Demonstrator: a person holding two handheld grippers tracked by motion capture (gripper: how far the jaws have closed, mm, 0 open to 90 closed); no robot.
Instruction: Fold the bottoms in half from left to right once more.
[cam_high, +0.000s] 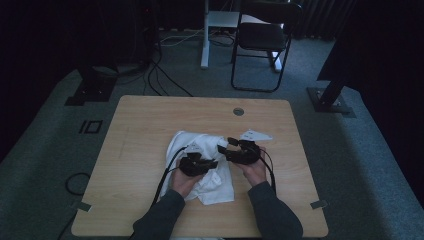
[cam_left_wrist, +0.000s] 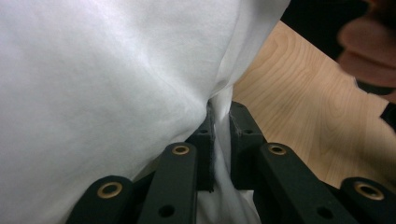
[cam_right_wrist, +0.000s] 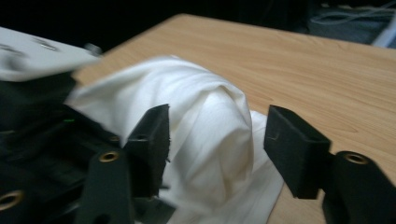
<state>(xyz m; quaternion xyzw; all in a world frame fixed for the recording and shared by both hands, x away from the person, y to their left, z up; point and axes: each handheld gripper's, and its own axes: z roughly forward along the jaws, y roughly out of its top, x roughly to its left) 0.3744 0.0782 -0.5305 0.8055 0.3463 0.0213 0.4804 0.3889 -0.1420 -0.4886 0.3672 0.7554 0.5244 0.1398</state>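
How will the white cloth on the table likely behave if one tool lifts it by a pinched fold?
The cloth is probably floppy: it lies crumpled in soft folds, so most would hang and drag. It looks thin and likely light. Where the left tool pinches a fold, it bunches easily, so it may slip little.

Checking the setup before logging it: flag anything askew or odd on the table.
Only the white cloth stands out: it lies crumpled in an uneven heap near the table's middle, one fold pinched in the left tool. No spill or damage shows.
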